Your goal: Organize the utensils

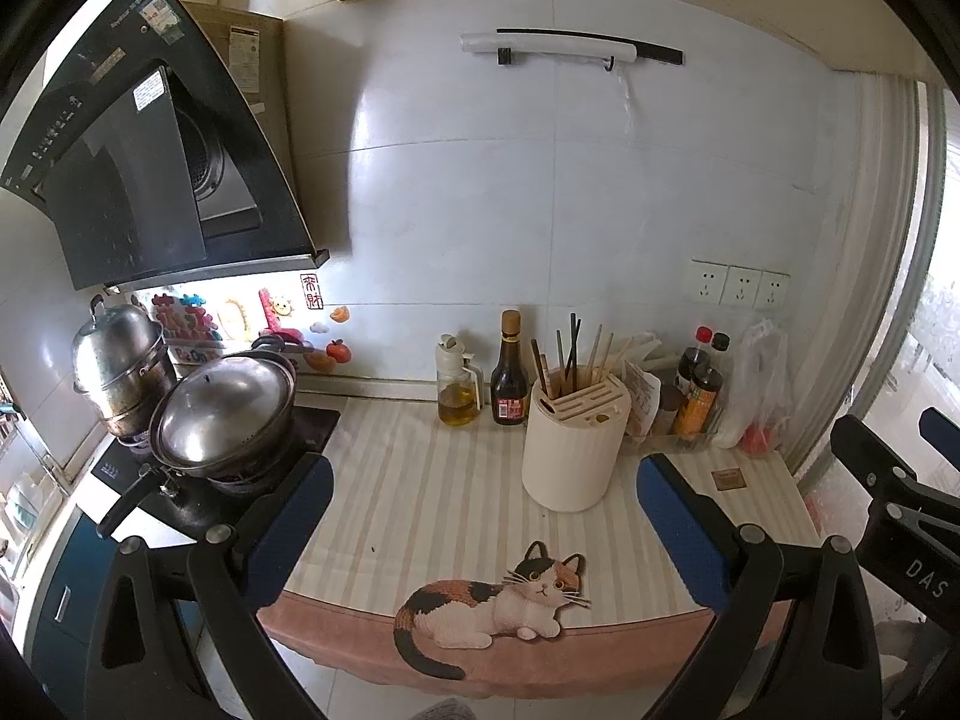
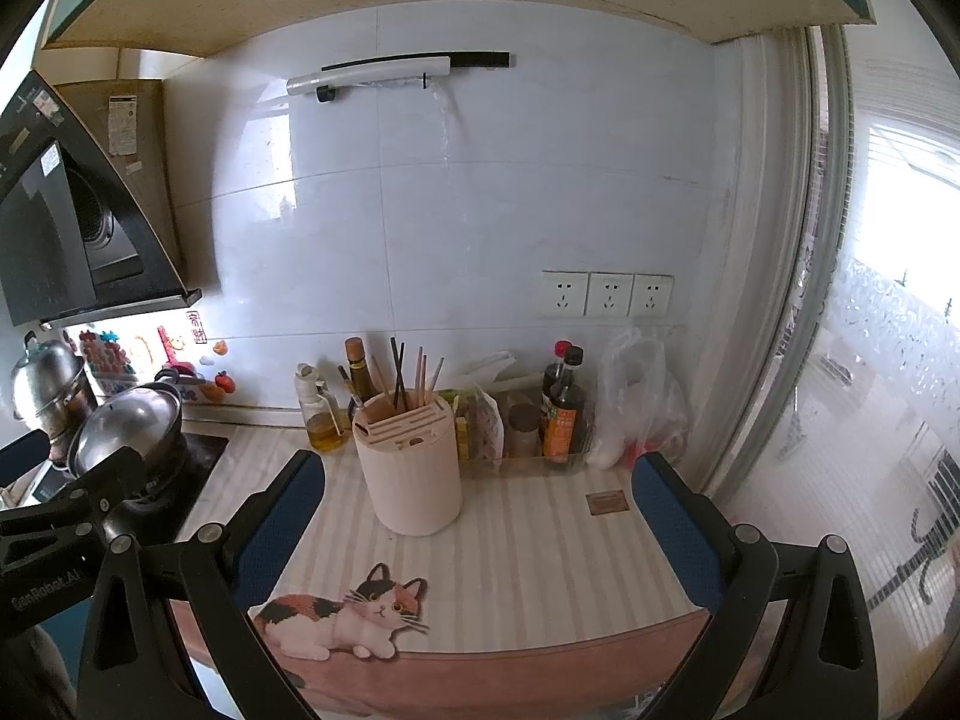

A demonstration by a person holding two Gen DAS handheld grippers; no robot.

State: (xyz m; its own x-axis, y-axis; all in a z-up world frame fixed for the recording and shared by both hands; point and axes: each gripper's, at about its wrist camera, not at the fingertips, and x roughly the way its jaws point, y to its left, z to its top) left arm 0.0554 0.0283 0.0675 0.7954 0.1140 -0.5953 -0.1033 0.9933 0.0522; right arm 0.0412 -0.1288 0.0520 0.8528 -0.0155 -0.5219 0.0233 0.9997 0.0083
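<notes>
On the striped mat (image 1: 420, 480), the holder (image 1: 573, 438) stands upright near the back wall, chopsticks (image 1: 576, 348) upright in its rear slot. Judged light, stiff, thin and slippery; grip one stick near its exposed upper end. Left gripper (image 1: 483, 516) and right gripper (image 2: 480, 510) both hover wide open before the holder, empty, touching nothing.

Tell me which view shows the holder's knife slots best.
The left wrist view: the holder is nearer the centre there, its slotted top tilted to the lens. The right wrist view shows the same holder and slots, smaller, with chopsticks behind.
</notes>
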